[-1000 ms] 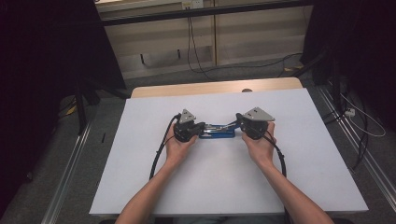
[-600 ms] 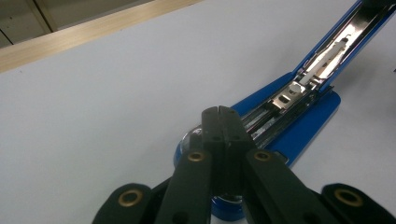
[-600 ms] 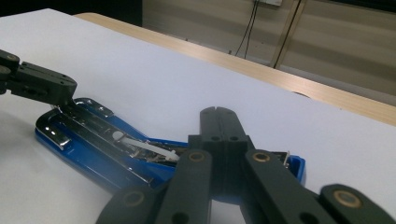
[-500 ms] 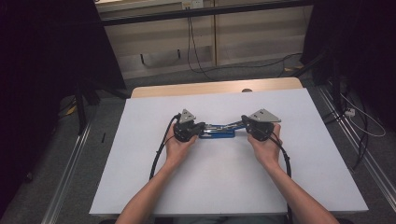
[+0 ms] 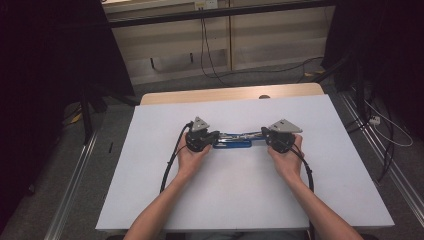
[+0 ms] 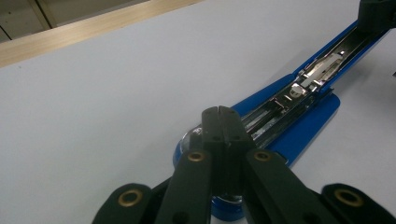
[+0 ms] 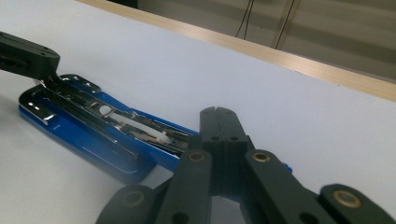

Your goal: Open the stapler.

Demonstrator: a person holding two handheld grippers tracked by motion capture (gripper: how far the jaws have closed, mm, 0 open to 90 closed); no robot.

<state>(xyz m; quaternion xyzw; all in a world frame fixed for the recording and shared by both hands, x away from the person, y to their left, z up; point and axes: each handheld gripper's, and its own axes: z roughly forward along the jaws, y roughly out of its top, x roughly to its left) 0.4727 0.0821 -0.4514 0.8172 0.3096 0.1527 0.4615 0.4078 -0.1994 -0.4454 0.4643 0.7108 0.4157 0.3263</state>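
A blue stapler (image 5: 232, 143) lies opened out flat in the middle of the white table, its metal staple channel (image 6: 306, 79) facing up. My left gripper (image 5: 215, 138) is at its left end. In the left gripper view its jaws (image 6: 222, 112) are shut together, tips over the stapler's rounded blue end (image 6: 187, 140). My right gripper (image 5: 264, 136) is at the stapler's right end, and its jaws (image 7: 218, 114) are also shut with nothing between them, just above the blue arm (image 7: 93, 140). The left gripper's tip (image 7: 28, 58) rests on the far end.
The white table top (image 5: 240, 190) has a strip of bare wood (image 5: 230, 94) along its far edge. Black cables (image 5: 170, 165) trail from both grippers toward the near edge. Metal rails (image 5: 75, 185) run along the floor on both sides.
My right gripper has shifted slightly to the right along the stapler. The left gripper has kept still. Both pairs of jaws stay shut.
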